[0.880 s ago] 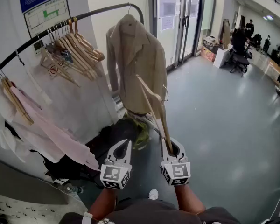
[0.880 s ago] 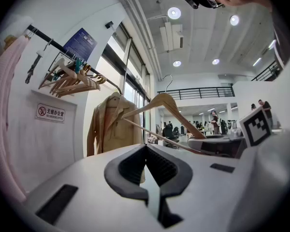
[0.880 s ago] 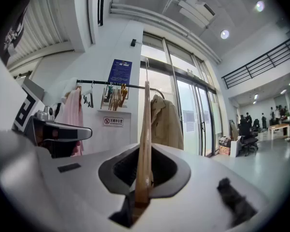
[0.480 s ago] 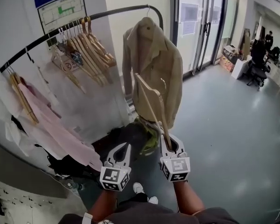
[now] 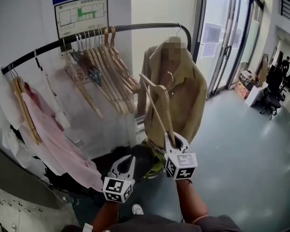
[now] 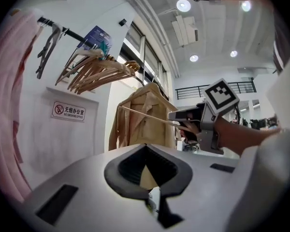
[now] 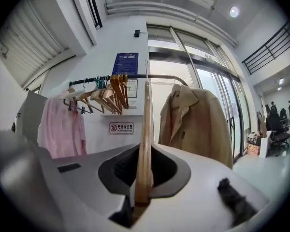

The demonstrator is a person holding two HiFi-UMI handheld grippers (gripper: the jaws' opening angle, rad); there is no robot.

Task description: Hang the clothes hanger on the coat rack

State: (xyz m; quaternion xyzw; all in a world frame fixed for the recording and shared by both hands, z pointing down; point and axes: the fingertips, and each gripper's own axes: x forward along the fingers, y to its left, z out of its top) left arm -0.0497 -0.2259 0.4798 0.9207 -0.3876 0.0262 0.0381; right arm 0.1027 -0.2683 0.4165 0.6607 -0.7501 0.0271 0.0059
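A black rail point(image 5: 135, 28) of the coat rack runs from lower left to upper right, and a bunch of empty wooden hangers point(image 5: 106, 62) hangs on it. My right gripper point(image 5: 176, 140) is shut on one arm of a wooden hanger point(image 5: 157, 100), which stands up in front of a beige jacket point(image 5: 188, 105). In the right gripper view the hanger point(image 7: 146, 110) rises from between the jaws toward the rail point(image 7: 135, 76). My left gripper point(image 5: 126, 162) is lower and to the left, shut with nothing in it. The left gripper view shows the right gripper point(image 6: 203, 117) and the hanger point(image 6: 145, 115).
Pink and white garments point(image 5: 48, 129) hang at the rail's left end. A dark heap point(image 5: 111, 158) lies on the floor under the rack. Glass doors point(image 5: 227, 47) stand on the right, with grey floor point(image 5: 251, 168) beyond and people at desks far off.
The rack and jacket have come nearer and lower in the head view. My right gripper has lifted a little with the hanger, while the left has stayed low.
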